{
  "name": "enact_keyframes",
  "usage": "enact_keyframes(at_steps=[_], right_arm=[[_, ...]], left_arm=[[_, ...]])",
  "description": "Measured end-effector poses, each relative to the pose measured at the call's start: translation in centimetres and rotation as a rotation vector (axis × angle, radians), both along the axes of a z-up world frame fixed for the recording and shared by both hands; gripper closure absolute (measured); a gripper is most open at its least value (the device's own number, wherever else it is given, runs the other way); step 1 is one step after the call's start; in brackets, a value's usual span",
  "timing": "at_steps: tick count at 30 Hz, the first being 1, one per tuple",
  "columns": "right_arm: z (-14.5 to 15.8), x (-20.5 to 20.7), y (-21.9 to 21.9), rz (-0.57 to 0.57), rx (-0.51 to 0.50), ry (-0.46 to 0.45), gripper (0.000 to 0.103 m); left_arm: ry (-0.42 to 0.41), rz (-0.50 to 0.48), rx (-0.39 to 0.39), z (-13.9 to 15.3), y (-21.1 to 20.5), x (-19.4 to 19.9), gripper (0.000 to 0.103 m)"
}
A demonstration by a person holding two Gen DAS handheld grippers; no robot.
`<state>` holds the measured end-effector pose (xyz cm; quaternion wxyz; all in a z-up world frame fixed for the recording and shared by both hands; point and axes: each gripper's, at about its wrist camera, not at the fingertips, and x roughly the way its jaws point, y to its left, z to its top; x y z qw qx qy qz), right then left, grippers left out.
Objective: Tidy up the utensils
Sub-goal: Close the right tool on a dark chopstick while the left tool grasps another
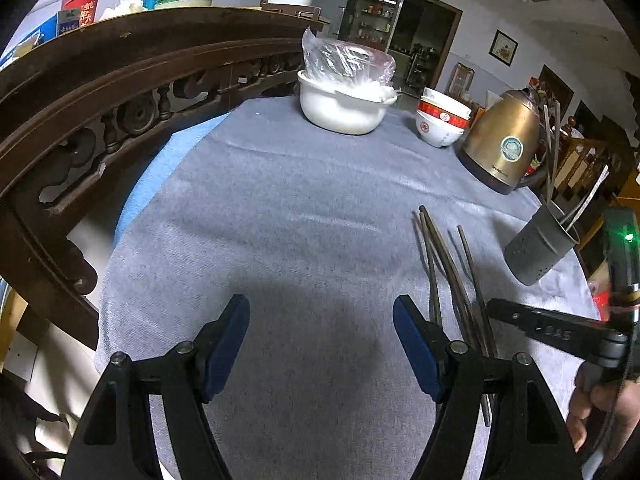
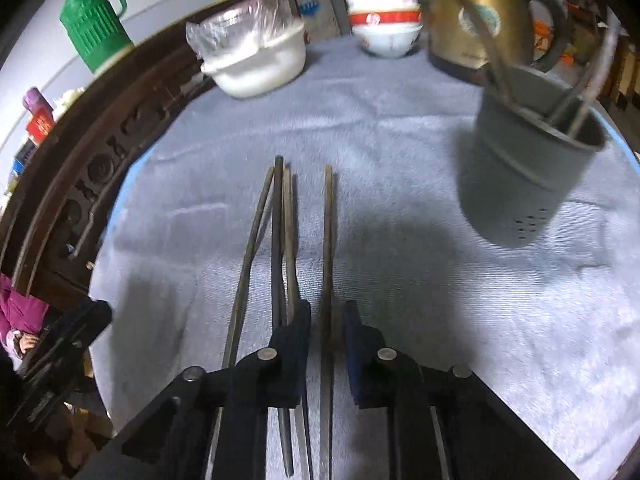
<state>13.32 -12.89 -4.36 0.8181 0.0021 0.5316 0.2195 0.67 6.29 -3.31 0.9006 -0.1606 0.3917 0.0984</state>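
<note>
Left gripper (image 1: 321, 322) held low over the grey cloth (image 1: 280, 208), its blue-padded fingers (image 1: 228, 344) spread wide with nothing between them. To its right, a loose bundle of dark chopsticks (image 1: 448, 264) lies on the cloth; beyond them a grey perforated utensil holder (image 1: 538, 248) stands tilted with utensils inside. The right gripper (image 1: 552, 328) enters from the right edge; its jaw state cannot be told. At the far side: white pot (image 1: 340, 108), stacked red-and-white bowls (image 1: 442, 120), brass-coloured kettle (image 1: 504, 140).

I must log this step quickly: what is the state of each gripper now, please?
Left gripper: open, holding nothing.
Right gripper: jaws partly open around one chopstick, not yet shut on it.
</note>
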Motion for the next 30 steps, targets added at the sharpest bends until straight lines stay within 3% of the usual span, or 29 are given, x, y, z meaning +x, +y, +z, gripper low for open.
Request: enact_keyframes(at_steps=[4,11,16,21,24,25,26,30], right_arm=[[-1.3,0.7,0.4,0.001,-0.016,0.039,0.095],[-0.9,0.3,-2.2,-0.047,0.02,0.043,0.096],[-0.8,0.2,-4.6,-0.088,0.061,0.051,0.096],[-1.4,0.3,-5.4,-0.106,0.091,0.066,0.096],[-1.7,0.2,-5.8,-0.111,0.112,0.069,0.096],[-1.7,0.3,-5.8,-0.111,0.117,0.07,0.096],[-1.7,0.3,-5.8,-0.11,0.119,0.07,0.096],[-1.7,0.3,-5.8,-0.101,0.118,0.072,0.096]], left_arm=[[0.024,-0.022,0.001,-0.3,-0.5,0.6,0.028],[0.041,-0.085,-0.001,0.2,-3.0,2.4,0.028],[0.117,-0.151,0.038,-0.2,-5.9,5.6,0.029],[0.254,-0.188,0.041,-2.5,-7.6,8.4,0.045],[0.317,-0.191,0.036,-3.7,-7.9,9.2,0.06],[0.312,-0.196,0.062,-3.6,-8.0,9.2,0.081],[0.333,-0.214,0.078,-3.7,-8.2,9.4,0.096],[0.359,-0.22,0.014,-3.5,-7.3,8.9,0.098]])
